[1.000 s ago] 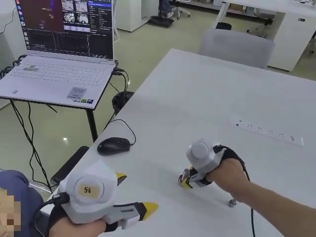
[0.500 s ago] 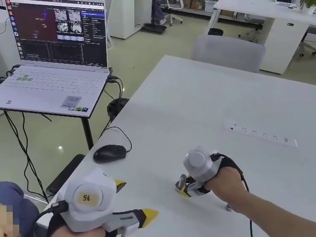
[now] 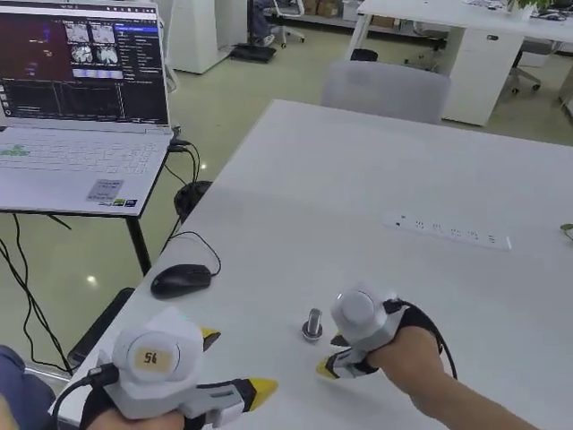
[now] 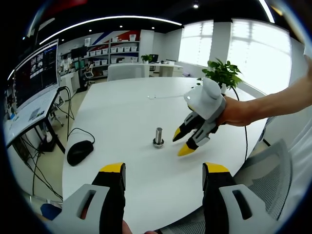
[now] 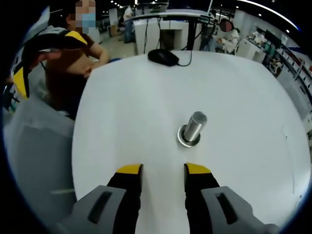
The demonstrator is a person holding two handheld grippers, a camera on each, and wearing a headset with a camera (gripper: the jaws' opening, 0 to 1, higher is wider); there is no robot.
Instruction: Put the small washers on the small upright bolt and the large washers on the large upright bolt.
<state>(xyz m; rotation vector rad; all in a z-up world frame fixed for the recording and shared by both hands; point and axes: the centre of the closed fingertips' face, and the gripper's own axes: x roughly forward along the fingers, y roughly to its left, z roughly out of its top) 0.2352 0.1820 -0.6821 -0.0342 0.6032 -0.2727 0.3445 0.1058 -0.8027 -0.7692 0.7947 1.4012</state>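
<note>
A metal bolt (image 3: 312, 325) stands upright on its wide head on the white table (image 3: 358, 179), with nothing gripping it. My right gripper (image 3: 332, 355) is open just right of it, a short gap away. In the right gripper view the bolt (image 5: 192, 127) rises ahead and slightly right of the right gripper (image 5: 163, 169), whose jaws stand apart with nothing between them. My left gripper (image 3: 235, 363) hovers open at the table's near left edge. From the left gripper (image 4: 163, 169) I see the bolt (image 4: 158, 136) ahead and the right gripper (image 4: 181, 142) beside it.
A black mouse (image 3: 179, 280) with its cable lies left of the bolt near the table edge. A white power strip (image 3: 452, 233) lies at the far right. An open laptop (image 3: 81, 116) stands on a stand to the left. A grey chair (image 3: 385, 90) is beyond the table.
The right gripper, which was closed around the bolt, has let it go and drawn back to the right. The bolt now stands free. The head view has shifted.
</note>
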